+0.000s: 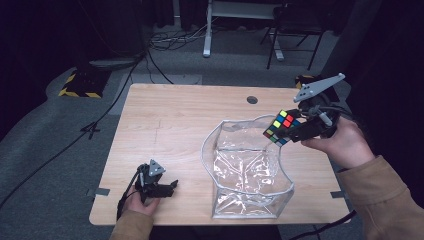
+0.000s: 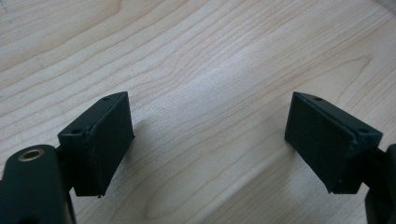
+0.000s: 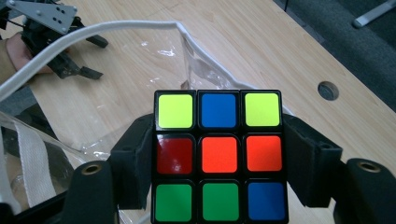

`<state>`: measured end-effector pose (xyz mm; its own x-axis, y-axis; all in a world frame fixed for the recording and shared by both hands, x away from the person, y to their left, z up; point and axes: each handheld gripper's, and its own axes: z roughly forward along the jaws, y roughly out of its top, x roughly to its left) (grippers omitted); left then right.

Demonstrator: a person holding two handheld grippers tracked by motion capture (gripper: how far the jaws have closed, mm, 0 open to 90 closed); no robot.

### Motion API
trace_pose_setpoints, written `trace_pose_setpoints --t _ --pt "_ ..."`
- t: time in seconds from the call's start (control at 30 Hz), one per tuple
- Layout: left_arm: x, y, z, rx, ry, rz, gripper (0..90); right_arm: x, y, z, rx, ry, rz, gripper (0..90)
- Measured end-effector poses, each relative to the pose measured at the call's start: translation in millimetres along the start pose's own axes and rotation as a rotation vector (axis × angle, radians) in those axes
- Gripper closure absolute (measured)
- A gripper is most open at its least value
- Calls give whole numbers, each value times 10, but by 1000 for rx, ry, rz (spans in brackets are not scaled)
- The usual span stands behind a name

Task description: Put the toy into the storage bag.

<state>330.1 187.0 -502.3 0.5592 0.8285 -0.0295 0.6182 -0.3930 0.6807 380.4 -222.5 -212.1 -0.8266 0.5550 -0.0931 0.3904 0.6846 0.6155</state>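
A scrambled puzzle cube [image 1: 281, 127] [image 3: 218, 156] hangs above the far right rim of a clear plastic bag [image 1: 246, 170] [image 3: 116, 65]. My right gripper [image 1: 295, 131] [image 3: 218, 163] is shut on the cube, its black jaws pressing its two sides. The bag stands open on the wooden table [image 1: 165, 120], mouth upward, with a white-edged rim. My left gripper [image 1: 169, 188] [image 2: 208, 140] rests low on the table near the front left edge, jaws wide open with bare wood between them. The left gripper [image 3: 77, 58] also appears far off in the right gripper view.
A round cable hole [image 1: 252, 99] [image 3: 328, 90] sits in the table's far side. Beyond the table lie floor cables [image 1: 165, 40], a desk leg [image 1: 207, 30] and a chair [image 1: 295, 30]. Tape tabs mark the table's front corners.
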Motion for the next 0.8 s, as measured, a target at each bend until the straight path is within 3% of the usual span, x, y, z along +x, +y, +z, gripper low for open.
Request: trace_pose_setpoints --t 0.23,0.57,0.8 --pt "-1 -1 1 -1 -1 0 157 100 174 102 41 0 -54 339" --pt "0 11 14 -4 1 -4 157 252 363 263 27 67 -73 340" --pt "-2 20 23 -7 12 -10 157 322 477 340 24 84 -94 339"
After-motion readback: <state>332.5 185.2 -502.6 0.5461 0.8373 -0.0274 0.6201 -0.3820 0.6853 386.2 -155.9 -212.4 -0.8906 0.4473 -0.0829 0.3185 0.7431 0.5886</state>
